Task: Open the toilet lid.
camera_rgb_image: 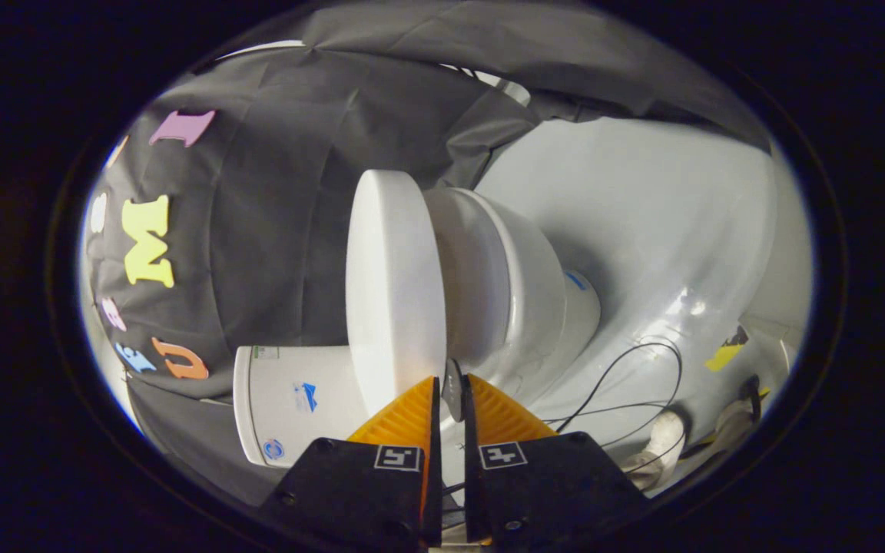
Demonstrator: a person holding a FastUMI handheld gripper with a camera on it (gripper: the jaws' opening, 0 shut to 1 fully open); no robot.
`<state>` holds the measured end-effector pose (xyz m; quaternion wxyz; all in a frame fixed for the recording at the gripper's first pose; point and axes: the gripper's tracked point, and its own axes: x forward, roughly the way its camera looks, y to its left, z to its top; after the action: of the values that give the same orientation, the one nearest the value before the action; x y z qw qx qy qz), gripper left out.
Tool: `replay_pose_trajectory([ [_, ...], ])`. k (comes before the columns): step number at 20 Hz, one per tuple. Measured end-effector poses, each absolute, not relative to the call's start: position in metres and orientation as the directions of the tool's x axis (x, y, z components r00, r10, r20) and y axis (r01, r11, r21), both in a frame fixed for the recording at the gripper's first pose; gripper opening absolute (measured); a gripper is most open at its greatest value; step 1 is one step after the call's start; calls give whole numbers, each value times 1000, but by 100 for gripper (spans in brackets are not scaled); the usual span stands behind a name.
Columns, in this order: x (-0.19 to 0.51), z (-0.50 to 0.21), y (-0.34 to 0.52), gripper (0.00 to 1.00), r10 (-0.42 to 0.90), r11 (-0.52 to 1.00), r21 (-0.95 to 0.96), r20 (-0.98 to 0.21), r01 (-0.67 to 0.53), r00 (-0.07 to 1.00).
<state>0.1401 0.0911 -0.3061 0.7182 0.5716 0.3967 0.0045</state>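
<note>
The view is rolled sideways. The white toilet lid (392,284) is a thick round slab lying against the bowl (527,284), with a shaded seam between them. The tank (289,399) stands behind the lid, beside the left finger. My gripper (452,392) is right at the lid's near rim. Its fingers are almost together, pinching a thin grey edge where lid and bowl meet.
The toilet base (577,307) stands on a glossy white floor (681,230). Black cables (627,384) trail over the floor past the right finger. Yellow tape (727,355) and two pale objects (661,445) lie farther out. Black cloth (281,230) hangs behind the lid.
</note>
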Motion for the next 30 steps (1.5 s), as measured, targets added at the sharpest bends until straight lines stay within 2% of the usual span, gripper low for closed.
replay_pose_trajectory([
  [8,138,-295,92,15,435,412,832,-538,372,722],
  [13,139,-281,99,15,432,347,853,-515,391,740],
  [17,134,-269,100,15,408,494,796,-567,349,715],
  [26,146,-228,110,15,396,565,767,-575,304,716],
  [30,155,-201,129,15,381,643,725,-580,244,720],
])
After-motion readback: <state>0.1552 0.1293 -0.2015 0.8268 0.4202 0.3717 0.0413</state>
